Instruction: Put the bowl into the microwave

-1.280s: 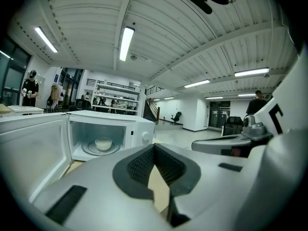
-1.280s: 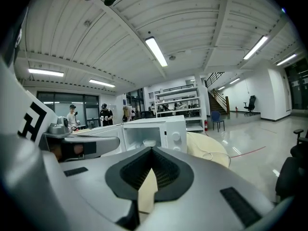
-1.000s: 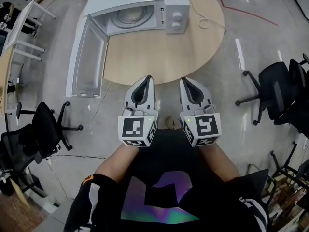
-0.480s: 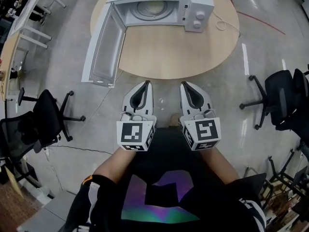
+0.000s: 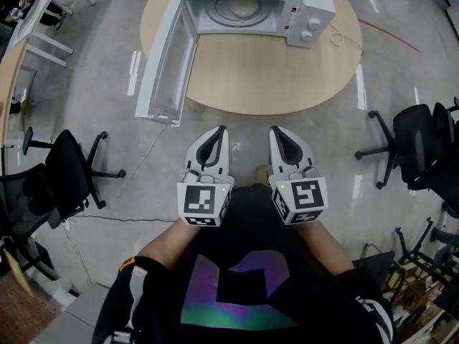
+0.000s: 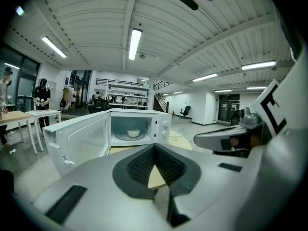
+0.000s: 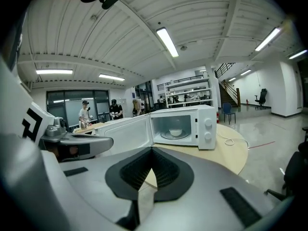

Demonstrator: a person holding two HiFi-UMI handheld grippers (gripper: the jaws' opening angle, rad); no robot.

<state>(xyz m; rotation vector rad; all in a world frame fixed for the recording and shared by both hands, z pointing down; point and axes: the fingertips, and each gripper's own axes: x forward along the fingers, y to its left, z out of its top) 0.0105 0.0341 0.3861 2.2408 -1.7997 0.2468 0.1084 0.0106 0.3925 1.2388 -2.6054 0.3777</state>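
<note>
A white microwave [image 5: 301, 9] stands at the far side of a round wooden table [image 5: 272, 77], its door [image 5: 166, 59] swung wide open to the left. A small pale bowl [image 5: 244, 7] sits on the turntable inside, and the bowl [image 6: 133, 133] also shows in the left gripper view and the bowl [image 7: 175, 132] in the right gripper view. My left gripper [image 5: 221, 130] and right gripper [image 5: 275, 130] are held side by side near the person's body, off the table's near edge. Both are shut with nothing between their jaws.
A white cable [image 5: 337, 38] lies on the table right of the microwave. Black office chairs stand on the floor at the left [image 5: 68, 185] and at the right [image 5: 419, 138]. A white desk [image 5: 39, 16] is at the far left. People [image 7: 84, 114] stand in the background.
The table and microwave have shifted right and upward in the head view. Both grippers stay shut and side by side near the body.
</note>
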